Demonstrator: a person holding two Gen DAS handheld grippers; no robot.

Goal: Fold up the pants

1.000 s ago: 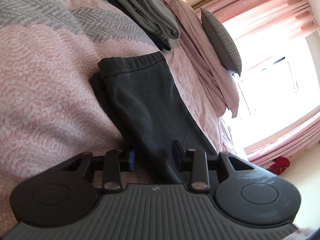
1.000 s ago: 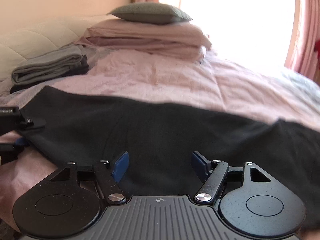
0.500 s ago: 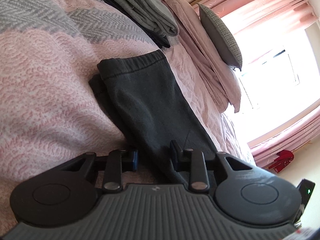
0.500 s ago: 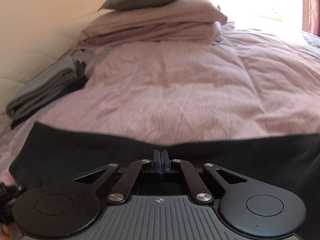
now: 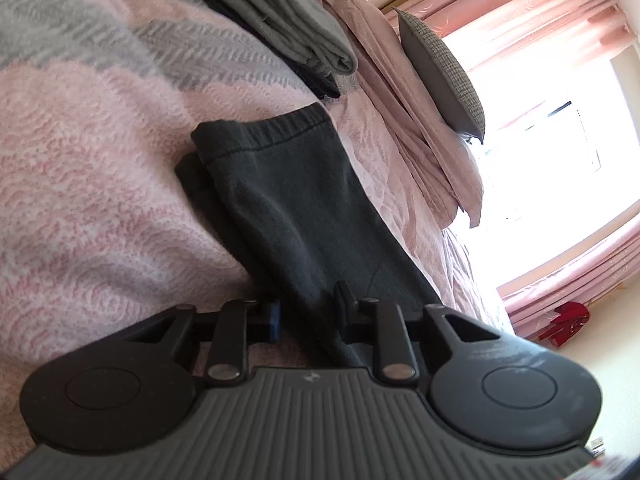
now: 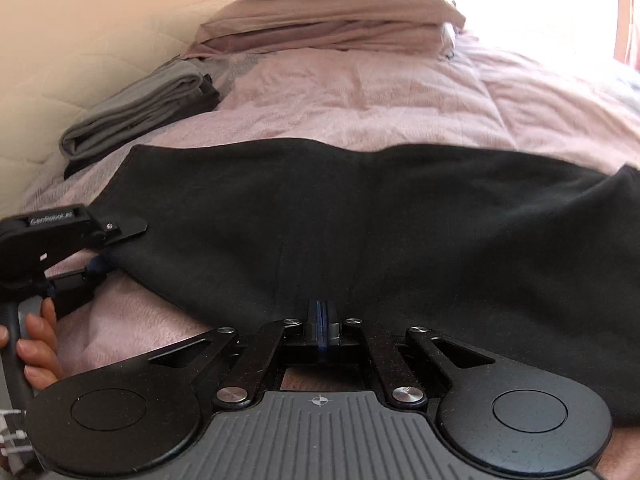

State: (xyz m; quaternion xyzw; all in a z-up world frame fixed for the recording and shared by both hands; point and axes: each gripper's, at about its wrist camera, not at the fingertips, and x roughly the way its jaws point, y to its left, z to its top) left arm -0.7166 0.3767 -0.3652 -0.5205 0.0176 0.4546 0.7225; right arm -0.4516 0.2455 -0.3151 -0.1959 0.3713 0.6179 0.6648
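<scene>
Daylight floods in from the window at my three o'clock, blown out to pure white, and glares again at one o'clock in my right view. Both fisheye views bow hard at the edges, with dark corners. The dark pants lose nearly all detail, and the pink bedspread looks slightly soft.

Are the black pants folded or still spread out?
Folded once lengthwise: black pants lie as one narrow strip, legs stacked, on the bed.

Both cameras sit low and close over the bed. The left view looks along the dark pants lengthwise toward the window. The right view looks across the pants toward the pillows; both share pants, pillows and folded grey clothes.
</scene>
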